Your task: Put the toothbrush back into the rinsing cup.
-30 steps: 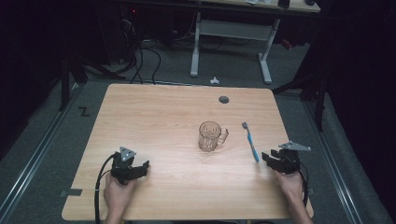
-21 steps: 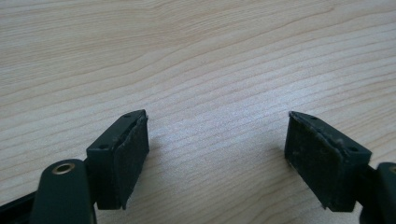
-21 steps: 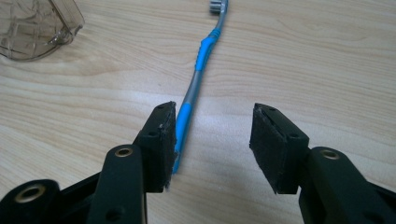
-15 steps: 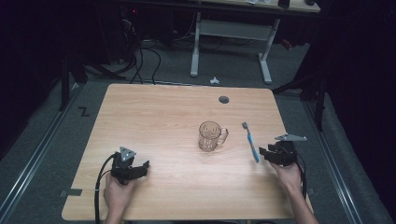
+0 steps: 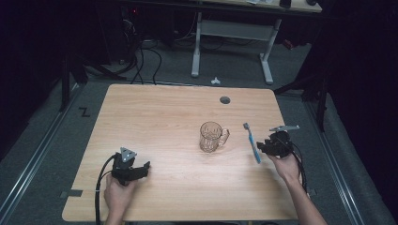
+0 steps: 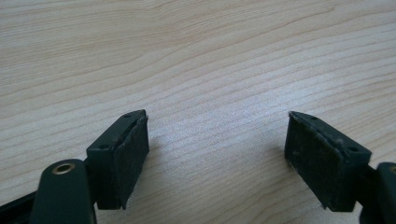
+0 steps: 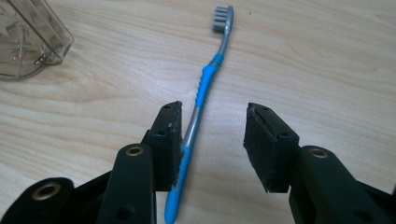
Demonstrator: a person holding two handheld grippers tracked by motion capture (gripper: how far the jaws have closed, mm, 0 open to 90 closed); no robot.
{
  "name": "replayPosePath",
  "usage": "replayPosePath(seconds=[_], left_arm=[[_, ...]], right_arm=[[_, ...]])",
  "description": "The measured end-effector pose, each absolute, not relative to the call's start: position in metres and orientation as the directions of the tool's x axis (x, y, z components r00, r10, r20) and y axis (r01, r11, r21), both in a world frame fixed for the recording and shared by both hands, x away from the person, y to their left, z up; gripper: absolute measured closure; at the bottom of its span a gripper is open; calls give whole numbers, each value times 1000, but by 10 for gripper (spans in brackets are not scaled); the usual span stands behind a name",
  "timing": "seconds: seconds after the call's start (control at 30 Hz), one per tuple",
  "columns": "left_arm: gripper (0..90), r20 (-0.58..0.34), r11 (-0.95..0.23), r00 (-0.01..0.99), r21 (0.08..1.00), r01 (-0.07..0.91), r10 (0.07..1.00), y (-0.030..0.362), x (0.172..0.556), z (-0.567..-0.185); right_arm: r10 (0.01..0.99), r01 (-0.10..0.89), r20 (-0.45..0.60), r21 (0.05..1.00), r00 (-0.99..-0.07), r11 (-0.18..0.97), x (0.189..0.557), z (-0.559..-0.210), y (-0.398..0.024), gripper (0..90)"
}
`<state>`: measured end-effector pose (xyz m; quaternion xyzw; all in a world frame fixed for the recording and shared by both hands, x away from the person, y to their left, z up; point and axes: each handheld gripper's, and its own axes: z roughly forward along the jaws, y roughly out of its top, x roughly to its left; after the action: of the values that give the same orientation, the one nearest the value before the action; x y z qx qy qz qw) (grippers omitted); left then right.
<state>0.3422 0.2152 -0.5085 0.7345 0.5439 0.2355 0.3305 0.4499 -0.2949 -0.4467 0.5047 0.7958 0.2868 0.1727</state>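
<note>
I see my right gripper [image 7: 212, 140] with its jaws half apart and just closing around the toothbrush [image 7: 201, 100], which lies flat on the table [image 5: 155, 117] near its right edge, not yet pinched. The glass mug [image 5: 212, 137] stands just left. My left gripper [image 6: 217, 154] gapes wide over bare wood.

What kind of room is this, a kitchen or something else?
Probably a lab or workshop, not a kitchen: a bare wooden table on grey floor, cables trailing behind it, another desk frame beyond, everything else dark.
</note>
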Motion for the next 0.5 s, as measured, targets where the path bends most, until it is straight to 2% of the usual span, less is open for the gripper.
replayPosePath(seconds=[0.5], left_arm=[[224,-12,-194,301,742,642,953,215,342,-509]], right_arm=[[889,720,-20,579,-457,383,477,-432,-274,602]])
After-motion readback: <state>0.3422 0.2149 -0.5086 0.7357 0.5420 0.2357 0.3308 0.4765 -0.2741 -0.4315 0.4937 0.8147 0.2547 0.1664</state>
